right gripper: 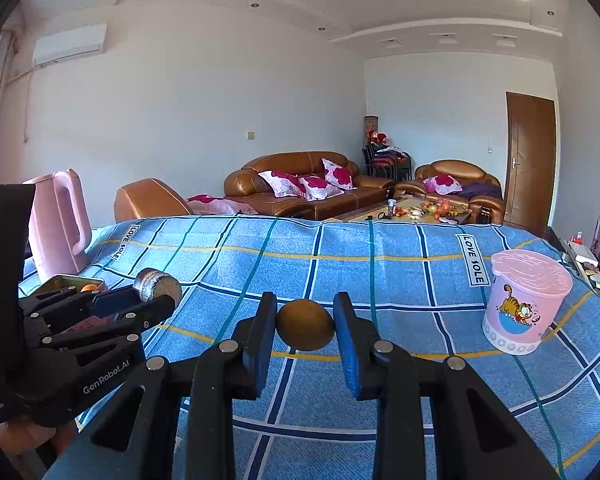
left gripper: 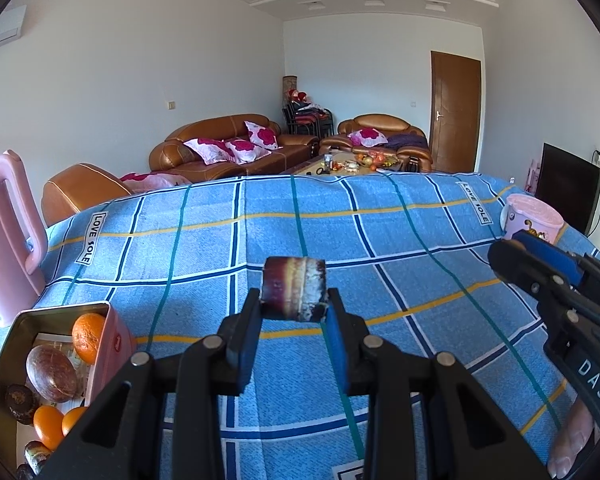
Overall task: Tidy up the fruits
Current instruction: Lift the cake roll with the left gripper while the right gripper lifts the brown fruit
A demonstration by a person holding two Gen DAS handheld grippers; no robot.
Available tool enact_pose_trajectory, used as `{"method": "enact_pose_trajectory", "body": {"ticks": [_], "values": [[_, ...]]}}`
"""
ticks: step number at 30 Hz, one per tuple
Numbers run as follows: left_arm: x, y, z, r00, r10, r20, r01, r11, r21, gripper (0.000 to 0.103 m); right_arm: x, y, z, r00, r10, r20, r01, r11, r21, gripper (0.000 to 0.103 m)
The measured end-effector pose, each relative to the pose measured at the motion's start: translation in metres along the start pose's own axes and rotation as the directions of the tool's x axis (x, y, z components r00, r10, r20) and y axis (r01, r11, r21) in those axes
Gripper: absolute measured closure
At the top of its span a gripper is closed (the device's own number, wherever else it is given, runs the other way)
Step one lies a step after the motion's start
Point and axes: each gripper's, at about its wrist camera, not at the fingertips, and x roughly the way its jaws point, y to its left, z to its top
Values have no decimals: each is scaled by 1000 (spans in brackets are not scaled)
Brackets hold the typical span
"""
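Both grippers are gripping fruit above the blue checked cloth [left gripper: 400, 216]

Left gripper [left gripper: 294, 306] is pinching a dark brown cylindrical piece [left gripper: 293, 294], long axis crosswise; right gripper [right gripper: 305, 330] is squeezing a round brown fruit [right gripper: 305, 330]; fruit tin [left gripper: 60, 312] is lying low left, nearer the left gripper.

The tin [left gripper: 4, 354] sits at the table's [left gripper: 340, 216] left edge with the fruits [left gripper: 89, 336] in it, and the jug [left gripper: 4, 236] stands just behind it. The lidded tub [right gripper: 526, 300] stands well apart at the right — the two grippers (each with a piece clamped above the cloth) lie between. Behind the table are the sofas [left gripper: 220, 148].
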Motion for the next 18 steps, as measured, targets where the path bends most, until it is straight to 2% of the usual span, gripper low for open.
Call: {"method": "enact_pose_trajectory", "body": {"ticks": [18], "values": [[-14,3,-3,999,15,44,-15,1000,0,70,-7,3,0,1000,-4,22,4,1000,-9,72]]}}
